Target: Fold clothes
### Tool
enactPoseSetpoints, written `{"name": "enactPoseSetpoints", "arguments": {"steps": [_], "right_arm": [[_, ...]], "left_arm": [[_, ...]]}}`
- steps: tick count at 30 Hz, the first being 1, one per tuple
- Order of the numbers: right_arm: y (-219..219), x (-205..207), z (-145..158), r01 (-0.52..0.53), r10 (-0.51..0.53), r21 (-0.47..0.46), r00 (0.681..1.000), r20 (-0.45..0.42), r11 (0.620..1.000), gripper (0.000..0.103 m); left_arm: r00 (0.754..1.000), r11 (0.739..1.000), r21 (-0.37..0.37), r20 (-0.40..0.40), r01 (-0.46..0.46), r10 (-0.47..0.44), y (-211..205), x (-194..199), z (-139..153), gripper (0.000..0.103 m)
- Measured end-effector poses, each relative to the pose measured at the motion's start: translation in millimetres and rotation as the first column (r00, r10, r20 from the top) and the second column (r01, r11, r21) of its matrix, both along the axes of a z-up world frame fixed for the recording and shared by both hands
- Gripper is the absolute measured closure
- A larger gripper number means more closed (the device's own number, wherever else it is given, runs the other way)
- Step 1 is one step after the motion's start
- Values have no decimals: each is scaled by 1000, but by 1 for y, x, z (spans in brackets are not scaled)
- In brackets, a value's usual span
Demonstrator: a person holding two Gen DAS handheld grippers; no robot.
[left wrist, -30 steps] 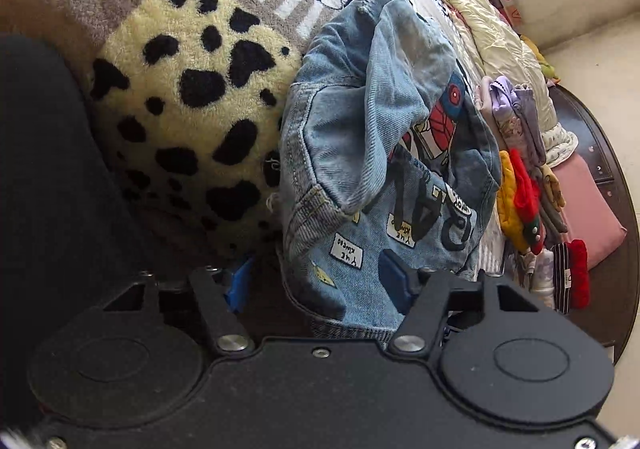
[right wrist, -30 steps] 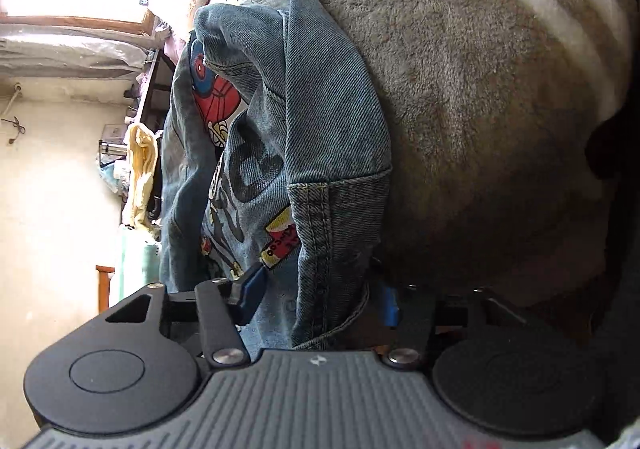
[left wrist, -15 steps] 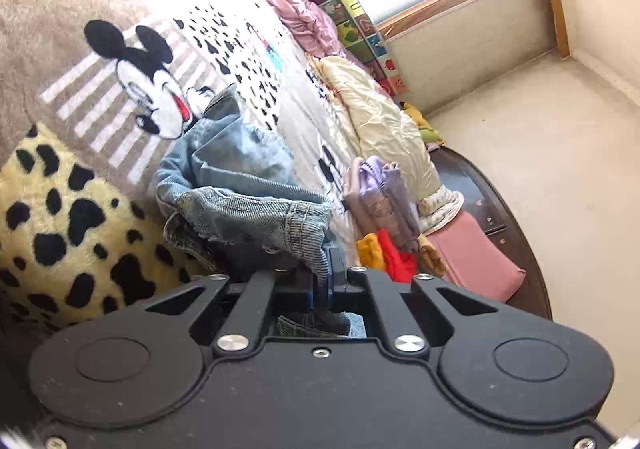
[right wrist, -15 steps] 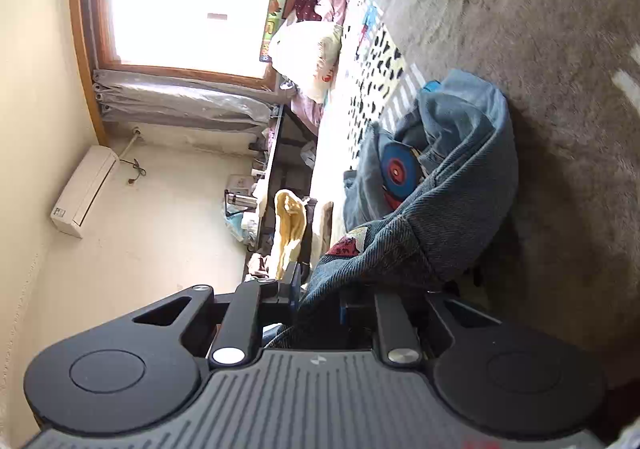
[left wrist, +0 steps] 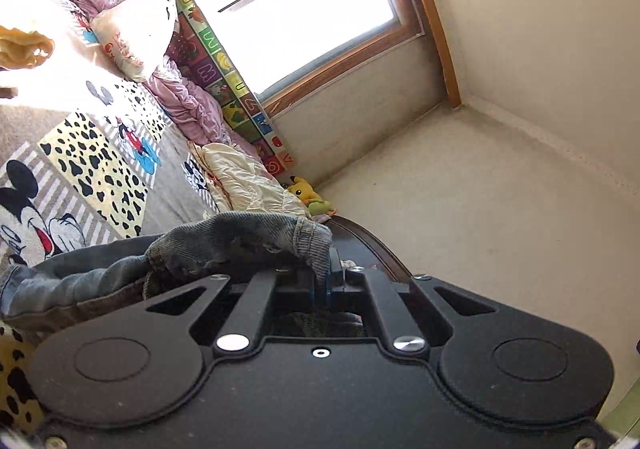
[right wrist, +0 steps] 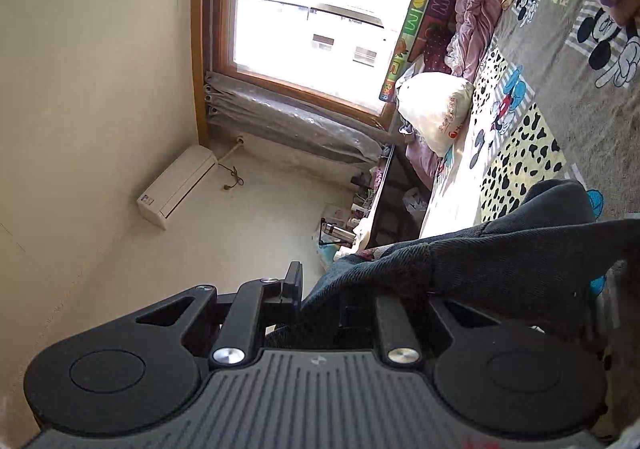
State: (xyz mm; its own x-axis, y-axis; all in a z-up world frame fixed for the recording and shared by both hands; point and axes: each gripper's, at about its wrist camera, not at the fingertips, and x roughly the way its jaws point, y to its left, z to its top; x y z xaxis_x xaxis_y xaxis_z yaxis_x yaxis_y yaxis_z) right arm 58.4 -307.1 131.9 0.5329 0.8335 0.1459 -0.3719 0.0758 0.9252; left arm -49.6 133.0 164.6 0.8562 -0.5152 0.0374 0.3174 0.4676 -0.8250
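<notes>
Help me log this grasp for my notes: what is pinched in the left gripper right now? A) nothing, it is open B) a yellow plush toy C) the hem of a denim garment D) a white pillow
C: in the left wrist view the left gripper is closed on a stitched edge of the denim garment, while the yellow plush toy and white pillow lie apart from it farther back.

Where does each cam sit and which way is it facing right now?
Left wrist: on the left gripper, facing up the bed toward the window; its own black body and fingers, shut on a denim jacket cuff.
Right wrist: on the right gripper, rolled sideways, facing the same window and the wall air conditioner; own body, denim draped over the jaws.
Shared: jacket, window, Mickey blanket.
</notes>
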Motion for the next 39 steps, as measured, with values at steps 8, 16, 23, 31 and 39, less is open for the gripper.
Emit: {"name": "enactPoseSetpoints", "arguments": {"steps": [8, 16, 23, 31, 39], "right_arm": [[21, 45, 0, 0, -3, -61, 999, -35, 998, 84], [59, 128, 8, 157, -147, -121, 985, 90, 980, 84], [60, 121, 35, 217, -167, -108, 921, 353, 970, 85], [57, 102, -222, 109, -183, -341, 964, -193, 934, 89], [54, 86, -280, 133, -244, -362, 928, -281, 923, 91]], "left_arm": [[1000, 999, 48, 0, -11, 11, 9, 39, 14, 103], [996, 993, 108, -74, -51, 59, 26, 156, -2, 103], [983, 973, 205, 166, -110, 76, 35, 152, 33, 103], [939, 938, 334, -284, -91, 192, 35, 145, -159, 103], [823, 928, 360, -497, -91, 273, 24, 123, -256, 98]]}}
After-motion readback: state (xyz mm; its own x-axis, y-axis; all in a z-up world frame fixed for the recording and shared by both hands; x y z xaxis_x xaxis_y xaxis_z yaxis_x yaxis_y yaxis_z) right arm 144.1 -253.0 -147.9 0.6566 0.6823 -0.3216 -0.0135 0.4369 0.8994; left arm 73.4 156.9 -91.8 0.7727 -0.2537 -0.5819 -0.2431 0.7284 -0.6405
